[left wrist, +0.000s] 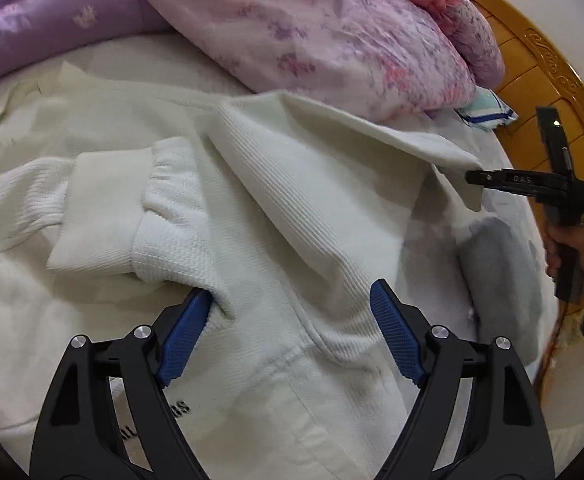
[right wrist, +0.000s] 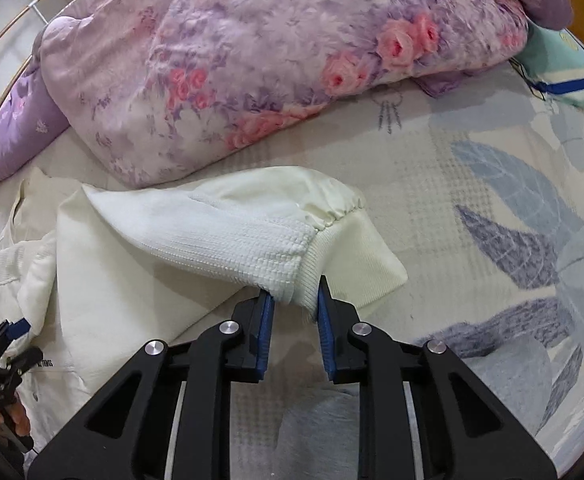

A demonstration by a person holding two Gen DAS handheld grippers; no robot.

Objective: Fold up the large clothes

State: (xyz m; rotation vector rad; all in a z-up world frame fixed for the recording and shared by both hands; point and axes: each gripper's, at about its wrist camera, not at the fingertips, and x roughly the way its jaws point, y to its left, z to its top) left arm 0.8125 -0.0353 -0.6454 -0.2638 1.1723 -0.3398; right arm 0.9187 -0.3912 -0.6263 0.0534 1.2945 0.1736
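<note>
A large white textured sweatshirt (left wrist: 252, 208) lies spread on the bed. One sleeve with a ribbed cuff (left wrist: 104, 216) is folded across its body. My left gripper (left wrist: 292, 300) is open just above the garment, its left pad touching the folded sleeve. My right gripper (right wrist: 293, 300) is shut on the other sleeve's ribbed cuff (right wrist: 355, 256) and holds that sleeve (right wrist: 228, 232) lifted above the bed. The right gripper also shows in the left wrist view (left wrist: 471, 178), pinching the sleeve edge. The left gripper shows at the lower left of the right wrist view (right wrist: 16, 330).
A bunched pink and purple floral quilt (right wrist: 252, 60) lies behind the sweatshirt. A purple pillow (left wrist: 44, 28) is at the far left. A leaf-printed bedsheet (right wrist: 491, 208) covers the bed. A wooden headboard (left wrist: 547, 72) stands on the right.
</note>
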